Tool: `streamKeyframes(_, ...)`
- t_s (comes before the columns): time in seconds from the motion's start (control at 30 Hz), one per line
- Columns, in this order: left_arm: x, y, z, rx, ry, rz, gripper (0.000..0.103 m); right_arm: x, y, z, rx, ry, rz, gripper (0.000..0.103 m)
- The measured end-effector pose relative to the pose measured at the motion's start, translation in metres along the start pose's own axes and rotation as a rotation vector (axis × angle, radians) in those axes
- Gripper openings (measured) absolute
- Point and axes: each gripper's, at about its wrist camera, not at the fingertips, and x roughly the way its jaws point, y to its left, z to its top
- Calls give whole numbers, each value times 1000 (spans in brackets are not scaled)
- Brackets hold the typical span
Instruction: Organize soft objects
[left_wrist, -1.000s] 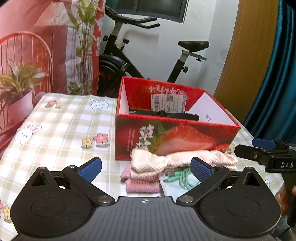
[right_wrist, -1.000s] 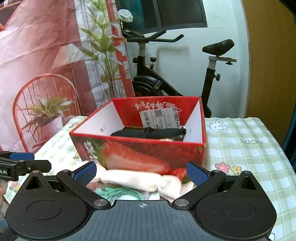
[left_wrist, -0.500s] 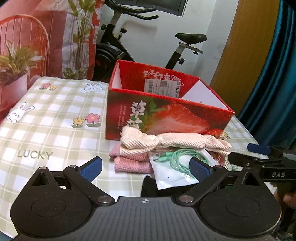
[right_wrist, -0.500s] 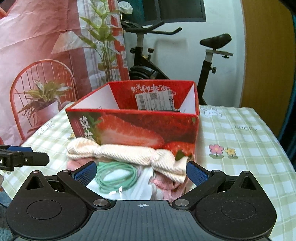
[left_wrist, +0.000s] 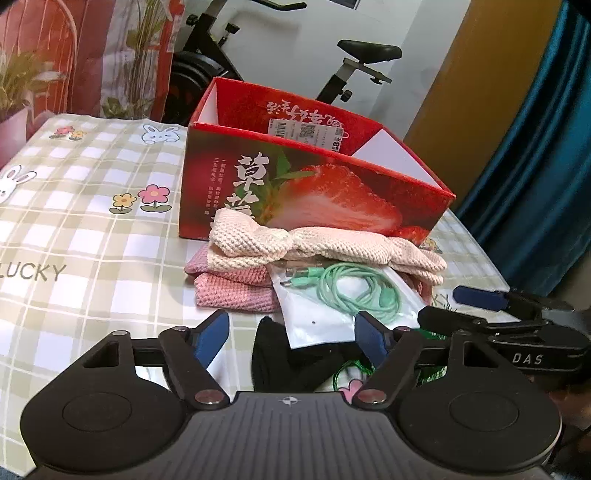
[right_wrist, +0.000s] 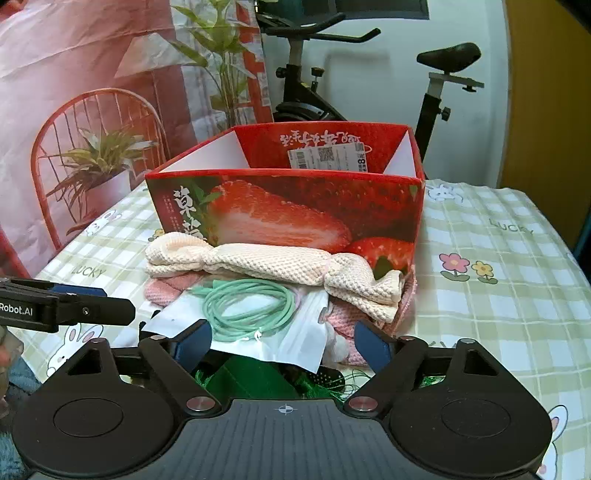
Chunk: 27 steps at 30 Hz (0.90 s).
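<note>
A cream knitted cloth (left_wrist: 317, 243) lies on a pink knitted cloth (left_wrist: 232, 291) against the front of a red strawberry box (left_wrist: 314, 192). A clear bag with a mint green cable (left_wrist: 351, 295) rests on the pile's near side. My left gripper (left_wrist: 291, 338) hangs low over a black fabric piece (left_wrist: 273, 354) and the bag's corner. Its jaws are closing, and the pads press on nothing. My right gripper (right_wrist: 282, 343) is closing around the bag (right_wrist: 258, 325), above green mesh (right_wrist: 251, 380), with its pads clear of both. Each gripper shows at the edge of the other's view.
The table wears a green checked cloth (left_wrist: 74, 221) printed with flowers and rabbits. An exercise bike (right_wrist: 332, 74) stands behind the box. A potted plant (right_wrist: 99, 166) on a red chair sits off the table's left side. A blue curtain (left_wrist: 535, 166) hangs at the right.
Both grippers have sunk and tipped down toward the pile, and their jaws have narrowed. The black fabric and the green mesh have come into view under the bag.
</note>
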Motion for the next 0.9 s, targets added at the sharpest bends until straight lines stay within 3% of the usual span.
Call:
streamKeyframes(0.13,20,2,13,-17,41,-20,60,15,-5,7,22,31,26,72)
streamKeyframes(0.5,80,2,32,-54,153,-70,60,59,-22,18,87,125,79,68)
streamKeyframes(0.9,105,5,34,-83,173,-99,62,78,-27,20,148,155,120,69)
